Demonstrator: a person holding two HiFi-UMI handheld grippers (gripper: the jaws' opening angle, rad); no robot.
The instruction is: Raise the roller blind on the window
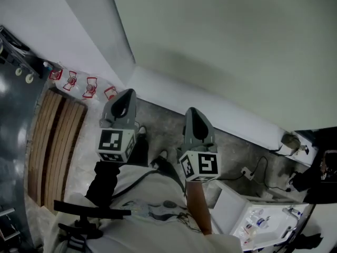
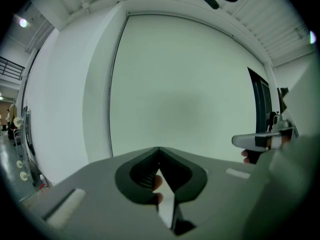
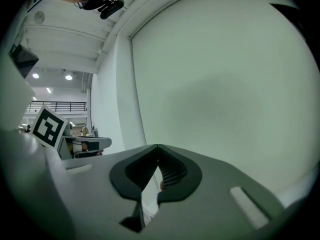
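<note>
The roller blind point(image 1: 231, 41) is a pale green sheet that hangs down in front of me; it also fills the left gripper view as the blind point(image 2: 185, 89) and the right gripper view as the blind point(image 3: 230, 84). Below it runs a white sill or ledge point(image 1: 210, 107). My left gripper point(image 1: 125, 95) and right gripper point(image 1: 191, 113) are held side by side, pointing at the blind and short of it. The left gripper point(image 2: 159, 149) has its jaw tips together with nothing between them. So does the right gripper point(image 3: 158, 147). No cord or chain shows in any view.
A wooden slatted panel point(image 1: 52, 141) lies on the floor at the left, with red-and-white items point(image 1: 79, 84) beyond it. At the lower right is a white unit with small bottles point(image 1: 263, 220) and a floor socket with a cable point(image 1: 246, 172). White wall point(image 1: 63, 20) at left.
</note>
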